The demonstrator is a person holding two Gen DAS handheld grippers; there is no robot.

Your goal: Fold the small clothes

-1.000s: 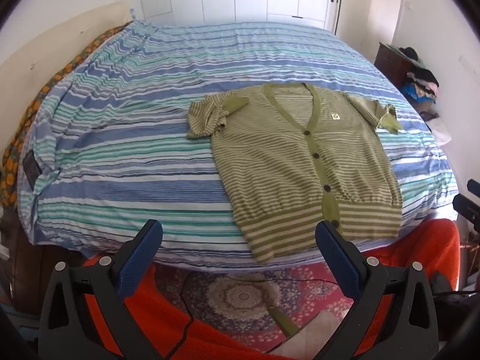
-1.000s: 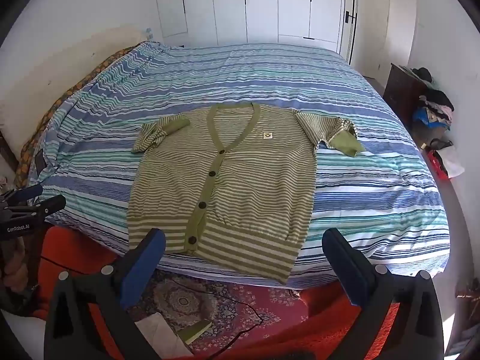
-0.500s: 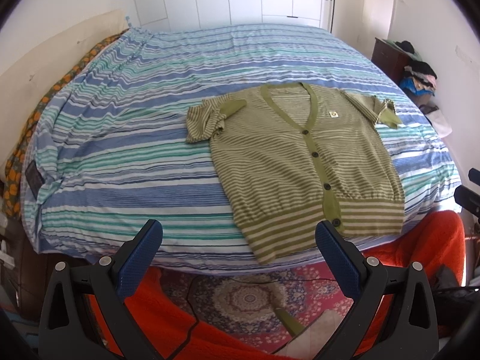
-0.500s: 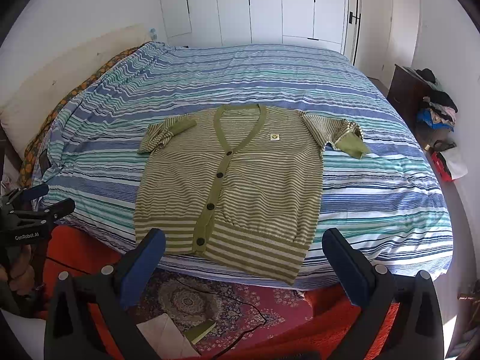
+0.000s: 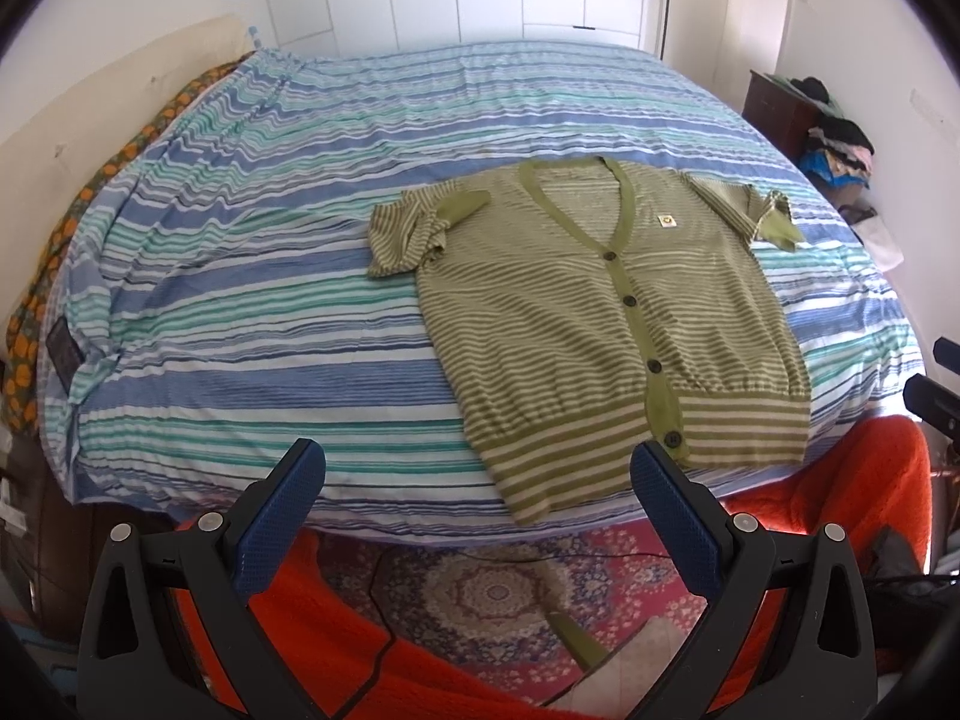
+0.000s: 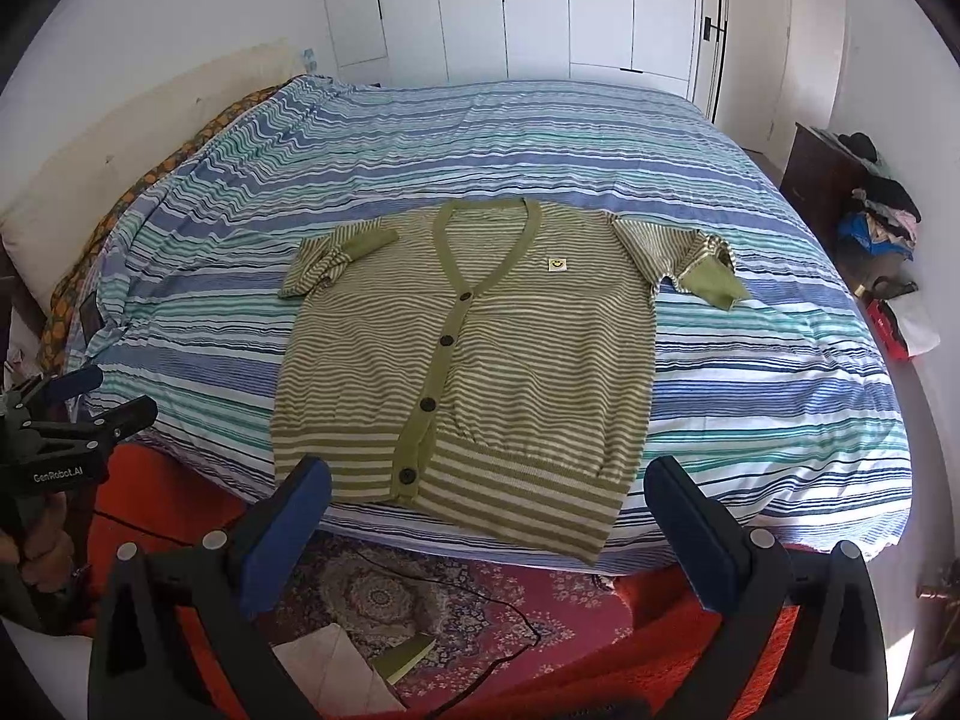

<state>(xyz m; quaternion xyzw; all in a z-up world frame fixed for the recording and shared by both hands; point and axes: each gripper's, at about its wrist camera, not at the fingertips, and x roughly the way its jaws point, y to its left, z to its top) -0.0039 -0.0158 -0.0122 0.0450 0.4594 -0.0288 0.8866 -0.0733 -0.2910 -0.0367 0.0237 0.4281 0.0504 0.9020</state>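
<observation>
The green-and-cream striped knit cardigan (image 6: 474, 360) lies collar-away ahead on the striped bed (image 6: 780, 396); my right gripper (image 6: 487, 516), like my left gripper (image 5: 477, 498), has its jaws spread and is nearer its hem.

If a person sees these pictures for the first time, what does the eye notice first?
First, the green striped cardigan, spread flat and buttoned near the front edge of the bed, which has a blue and teal striped cover. Next, the open left gripper and right gripper at the bottom of each view, both holding nothing.
</observation>
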